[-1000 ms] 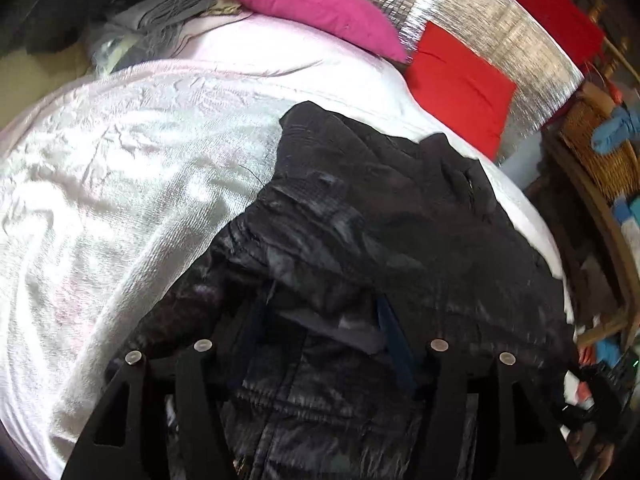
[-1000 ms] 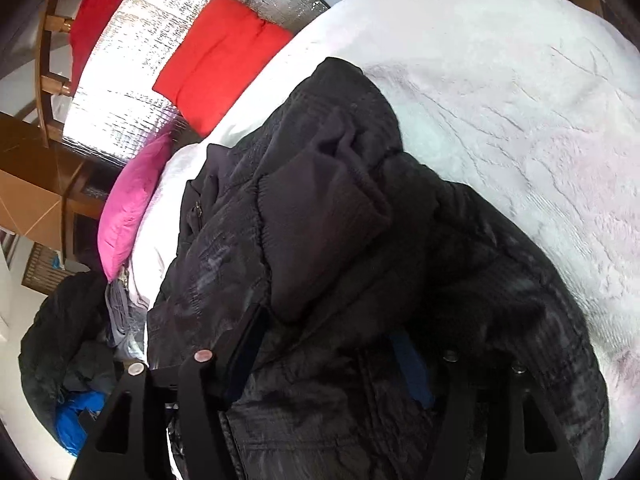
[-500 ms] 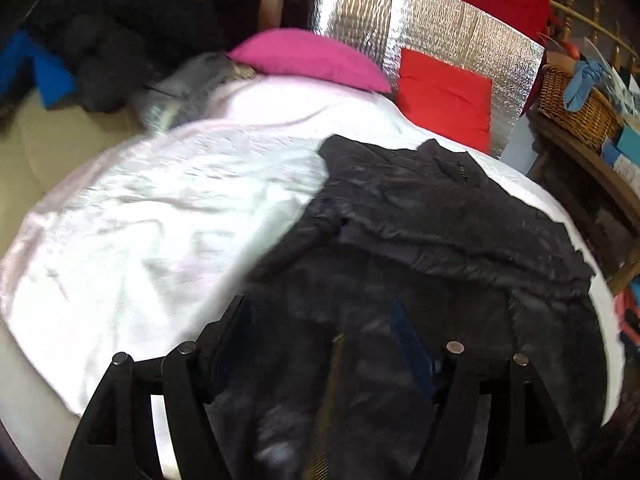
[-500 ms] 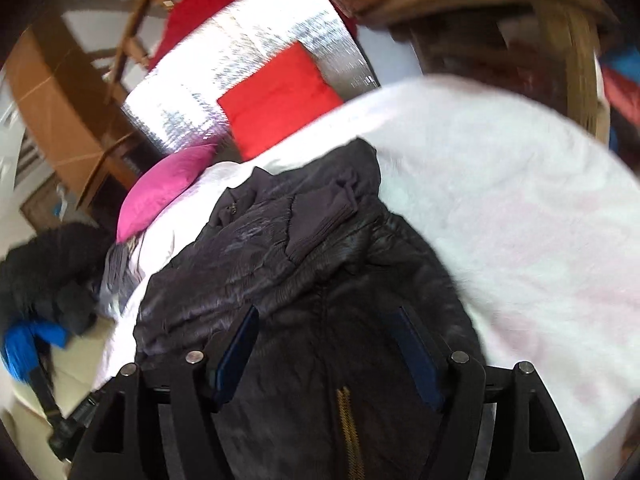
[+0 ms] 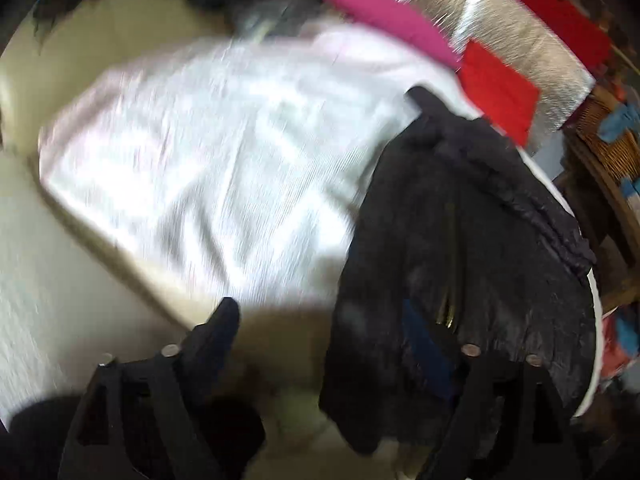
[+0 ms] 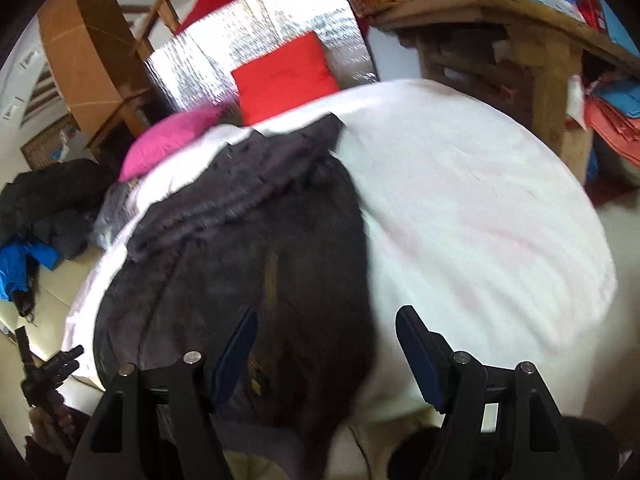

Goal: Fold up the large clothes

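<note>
Your left tool (image 5: 320, 324) and right tool (image 6: 324, 332) gape wide, holding nothing; the jacket (image 6: 248, 264) lies spread on the bed (image 6: 480, 208), ready for folding.

Black jacket (image 6: 248, 264), white bedspread (image 6: 480, 208), pink pillow (image 6: 172, 140), red cushion (image 6: 284, 76), seemingly silver foil panel (image 6: 256, 36)

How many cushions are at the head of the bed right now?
2 that I can see: a pink cushion toward the left, and a red cushion beside it, leaning against the silver panel. Others may be hidden.
</note>
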`<action>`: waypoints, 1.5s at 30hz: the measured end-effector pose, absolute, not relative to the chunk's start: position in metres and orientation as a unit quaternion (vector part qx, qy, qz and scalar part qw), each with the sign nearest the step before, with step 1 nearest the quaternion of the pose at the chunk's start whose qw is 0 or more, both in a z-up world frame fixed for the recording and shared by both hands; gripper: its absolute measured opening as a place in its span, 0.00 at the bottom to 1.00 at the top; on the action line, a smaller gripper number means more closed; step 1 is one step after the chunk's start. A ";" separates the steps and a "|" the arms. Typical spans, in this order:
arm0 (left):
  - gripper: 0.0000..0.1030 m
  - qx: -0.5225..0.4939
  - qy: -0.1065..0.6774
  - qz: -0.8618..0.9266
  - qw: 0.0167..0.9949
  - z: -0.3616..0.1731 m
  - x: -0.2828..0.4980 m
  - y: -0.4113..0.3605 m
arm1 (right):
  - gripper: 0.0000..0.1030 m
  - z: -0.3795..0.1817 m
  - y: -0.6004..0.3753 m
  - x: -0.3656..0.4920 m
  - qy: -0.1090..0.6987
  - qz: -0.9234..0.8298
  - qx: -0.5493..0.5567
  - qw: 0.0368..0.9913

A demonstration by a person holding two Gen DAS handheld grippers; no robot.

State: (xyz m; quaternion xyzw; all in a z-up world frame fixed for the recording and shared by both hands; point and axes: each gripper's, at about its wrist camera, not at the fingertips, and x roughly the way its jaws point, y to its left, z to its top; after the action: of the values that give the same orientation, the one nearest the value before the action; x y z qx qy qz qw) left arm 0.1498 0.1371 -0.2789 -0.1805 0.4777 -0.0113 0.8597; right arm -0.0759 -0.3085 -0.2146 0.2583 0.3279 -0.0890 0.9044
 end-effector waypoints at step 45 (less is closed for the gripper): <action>0.73 -0.182 0.570 -0.172 0.783 -0.341 0.157 0.075 | 0.61 -0.319 -0.238 -0.035 0.511 0.080 0.334 0.788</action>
State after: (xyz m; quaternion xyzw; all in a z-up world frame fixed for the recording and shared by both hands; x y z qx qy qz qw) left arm 0.1566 0.0750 -0.3407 -0.1819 0.5700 -0.1719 0.7826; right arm -0.0345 -0.2384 -0.3194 0.3337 0.5108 0.0798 0.7883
